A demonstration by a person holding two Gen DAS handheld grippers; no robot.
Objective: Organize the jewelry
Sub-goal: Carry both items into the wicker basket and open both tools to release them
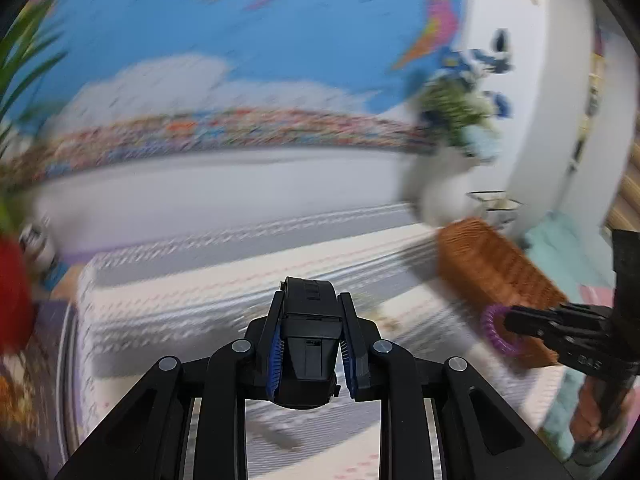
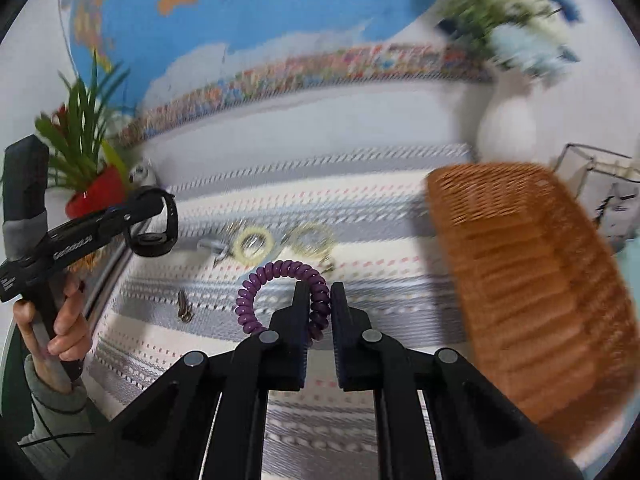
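Both items are riding clear of the striped cloth (image 2: 360, 240). The left gripper (image 1: 308, 340) is clamping a black watch (image 1: 306, 324); the right gripper (image 2: 320, 304) is pinching a purple coil bracelet (image 2: 280, 276). Wicker basket (image 2: 532, 280), probably the destination, is sitting just right. Keep both grips firm until above its rim; frames are blurred.

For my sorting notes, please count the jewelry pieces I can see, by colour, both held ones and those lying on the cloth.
Black: 1, watch, in the left gripper
Purple: 1, coil bracelet, in the right gripper
Yellowish: 2, ring and ring
Small metallic pieces: too blurred to count
Total: 4
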